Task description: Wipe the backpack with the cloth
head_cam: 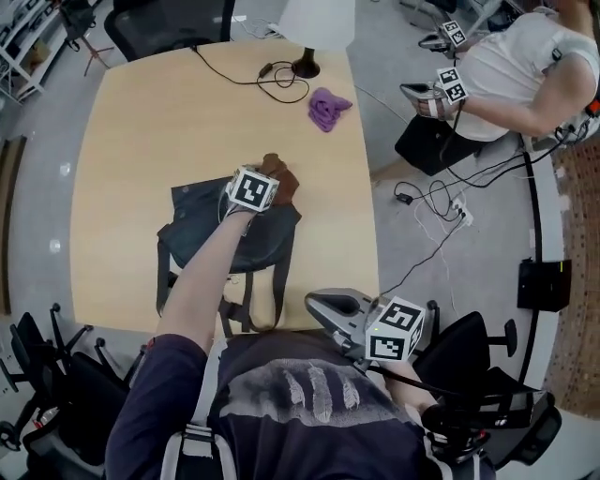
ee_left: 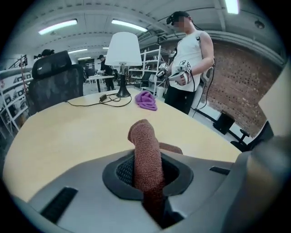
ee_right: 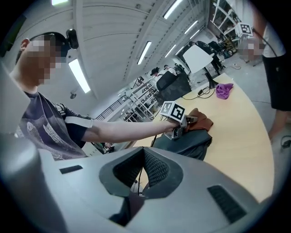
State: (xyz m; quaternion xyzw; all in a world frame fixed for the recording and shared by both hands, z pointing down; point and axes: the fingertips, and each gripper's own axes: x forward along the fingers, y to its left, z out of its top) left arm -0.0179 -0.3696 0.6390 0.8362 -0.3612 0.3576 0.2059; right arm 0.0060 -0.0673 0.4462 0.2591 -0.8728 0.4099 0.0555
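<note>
A dark grey backpack (head_cam: pixel 208 232) lies flat near the table's front edge, straps trailing toward me. My left gripper (head_cam: pixel 273 184) rests at its far right corner, shut on a brown cloth (head_cam: pixel 284 174) that bunches over that corner. In the left gripper view the brown cloth (ee_left: pixel 146 157) stands up between the jaws of the left gripper (ee_left: pixel 148 184); the backpack is hidden there. My right gripper (head_cam: pixel 317 303) hangs by my chest at the table's front edge, jaws together and empty. The right gripper view shows the backpack (ee_right: pixel 193 142) and cloth (ee_right: pixel 203 121) beyond the right gripper (ee_right: pixel 137 184).
A purple cloth (head_cam: pixel 327 107) lies at the far right of the wooden table (head_cam: pixel 131 122), near a white lamp (head_cam: pixel 316 26) and its black cable (head_cam: pixel 272 80). Another person (head_cam: pixel 525 66) with grippers stands at the back right. Office chairs (head_cam: pixel 56 375) surround the table.
</note>
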